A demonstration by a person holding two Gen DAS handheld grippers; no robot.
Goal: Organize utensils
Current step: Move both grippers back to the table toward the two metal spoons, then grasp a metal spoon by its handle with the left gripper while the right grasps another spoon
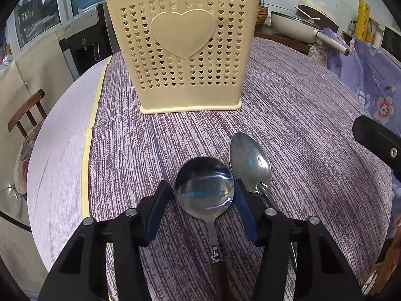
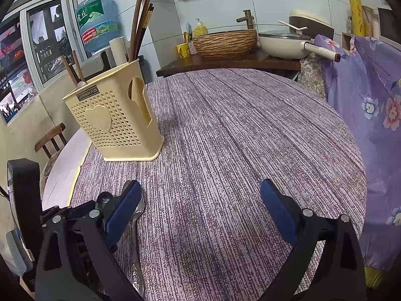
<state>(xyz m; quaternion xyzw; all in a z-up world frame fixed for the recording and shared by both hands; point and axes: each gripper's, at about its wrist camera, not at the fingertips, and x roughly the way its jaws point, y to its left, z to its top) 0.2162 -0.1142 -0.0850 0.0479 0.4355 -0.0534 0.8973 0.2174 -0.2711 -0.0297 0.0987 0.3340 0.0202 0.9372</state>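
Observation:
A cream utensil holder (image 1: 184, 52) with heart-shaped holes stands on the round table; it also shows in the right wrist view (image 2: 117, 125), holding chopsticks (image 2: 140, 25). A round steel spoon (image 1: 205, 192) with a brown handle lies between the open blue fingers of my left gripper (image 1: 201, 195). An oval steel spoon (image 1: 250, 163) lies just right of it, its handle under the right finger; it shows in the right wrist view (image 2: 136, 225). My right gripper (image 2: 200, 208) is open and empty above the cloth, right of the spoons.
A purple striped cloth (image 2: 238, 138) covers the table. A wooden chair (image 1: 25, 113) stands at the left. A floral fabric (image 2: 371, 105) hangs at the right. A counter behind holds a woven basin (image 2: 225, 42) and a pan (image 2: 283, 44).

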